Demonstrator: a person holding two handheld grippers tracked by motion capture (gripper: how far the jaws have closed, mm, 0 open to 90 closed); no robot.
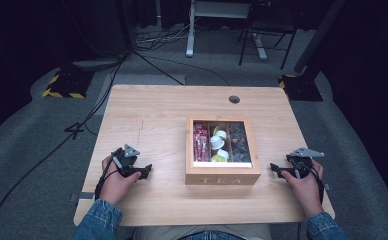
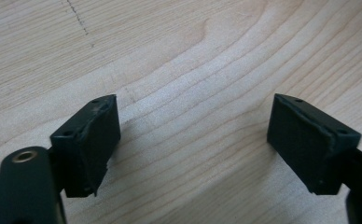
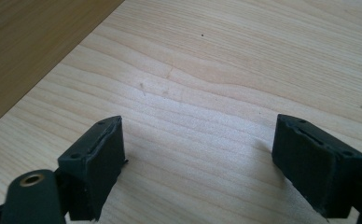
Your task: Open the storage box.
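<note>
Stage: start, nothing handled yet, by the look of it.
Box (image 1: 223, 179): mid-table, marked TEA, lid apparently shut over three compartments of packets.
Left gripper (image 1: 147, 171): resting on table (image 1: 147, 115) left of box, well apart from it, jaws apart, nothing between.
Right gripper (image 1: 275, 170): resting near box's right side, not touching, jaws apart, empty.
Left to do: likely all of it, reaching for box and opening it.

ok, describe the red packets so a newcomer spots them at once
On the light wooden table stands a wooden box lettered TEA, between the two grippers. Its interior has three compartments; the red packets fill the leftmost. They are the only red items: the middle holds white and yellow pieces, the right dark ones.
</note>
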